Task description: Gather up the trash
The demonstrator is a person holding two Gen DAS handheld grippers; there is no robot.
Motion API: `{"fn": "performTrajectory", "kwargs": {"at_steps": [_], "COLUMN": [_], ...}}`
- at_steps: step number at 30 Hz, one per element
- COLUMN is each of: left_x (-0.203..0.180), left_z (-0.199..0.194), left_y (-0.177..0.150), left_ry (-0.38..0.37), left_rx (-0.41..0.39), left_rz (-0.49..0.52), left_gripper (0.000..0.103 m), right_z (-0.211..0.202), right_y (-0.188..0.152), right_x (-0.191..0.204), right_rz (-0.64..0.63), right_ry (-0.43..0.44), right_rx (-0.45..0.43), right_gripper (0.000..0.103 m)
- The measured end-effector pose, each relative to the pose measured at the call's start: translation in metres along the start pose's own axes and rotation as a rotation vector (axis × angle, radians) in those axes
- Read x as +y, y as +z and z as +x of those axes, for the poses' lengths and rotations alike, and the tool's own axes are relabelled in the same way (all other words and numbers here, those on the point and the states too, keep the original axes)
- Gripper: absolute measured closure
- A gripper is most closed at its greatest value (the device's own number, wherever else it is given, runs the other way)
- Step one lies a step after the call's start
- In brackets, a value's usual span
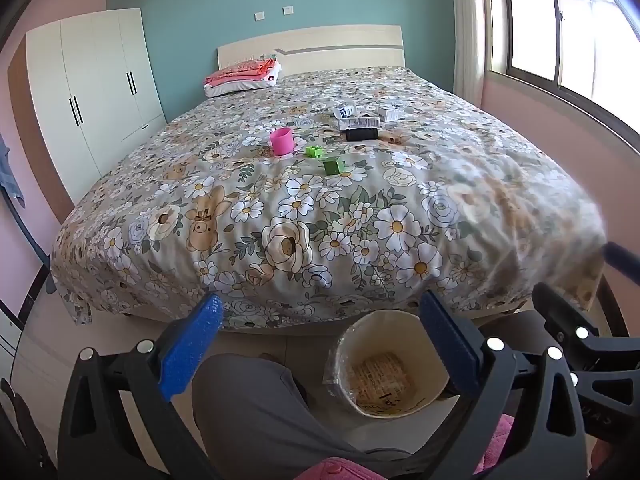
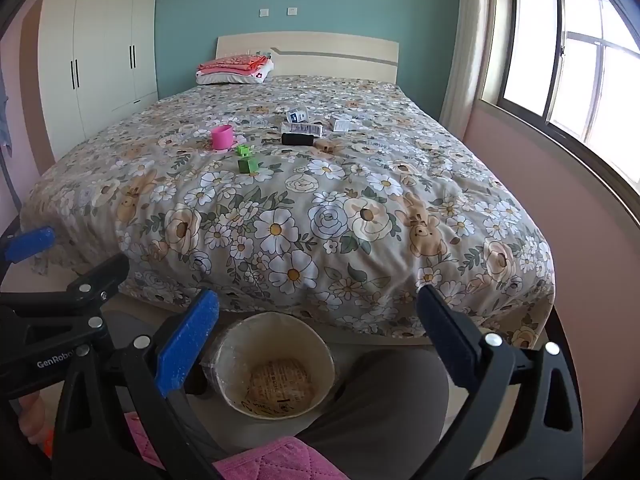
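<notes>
both grippers, left gripper and right gripper, gape wide and empty above the bin at the bed's foot edge; trash wrappers lie mid-bed toward the headboard, untouched, so a long reach likely comes next.

Both wrist views low, facing bed

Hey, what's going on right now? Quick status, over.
Left gripper open, empty; right gripper the same. Bin on floor below. Boxes on bed, untouched. Nothing blocking.
</notes>
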State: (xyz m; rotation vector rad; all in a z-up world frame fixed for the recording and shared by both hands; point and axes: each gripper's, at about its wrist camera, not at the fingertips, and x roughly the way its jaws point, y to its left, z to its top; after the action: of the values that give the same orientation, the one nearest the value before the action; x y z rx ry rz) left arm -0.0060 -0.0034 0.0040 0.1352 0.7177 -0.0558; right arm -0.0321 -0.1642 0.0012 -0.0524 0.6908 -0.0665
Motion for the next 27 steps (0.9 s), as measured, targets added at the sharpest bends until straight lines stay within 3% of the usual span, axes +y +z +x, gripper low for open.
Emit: {"fn": "performTrajectory", "kwargs": {"at_steps": [27], "left_x": [-0.0059], "left_z": [0.0020], "left_y": [-0.0007], "left_ry": [0.001], "left_rx": [-0.001], "left_rz": [0.002], "left_gripper": [0.003], "right_z": [-0.0001], "right_y": [0.0010], "right_x": [0.0008], "right_rz": [-0.002], "right_ry": [0.003], "right_rx": [-0.003], "right_gripper": [0.006]}}
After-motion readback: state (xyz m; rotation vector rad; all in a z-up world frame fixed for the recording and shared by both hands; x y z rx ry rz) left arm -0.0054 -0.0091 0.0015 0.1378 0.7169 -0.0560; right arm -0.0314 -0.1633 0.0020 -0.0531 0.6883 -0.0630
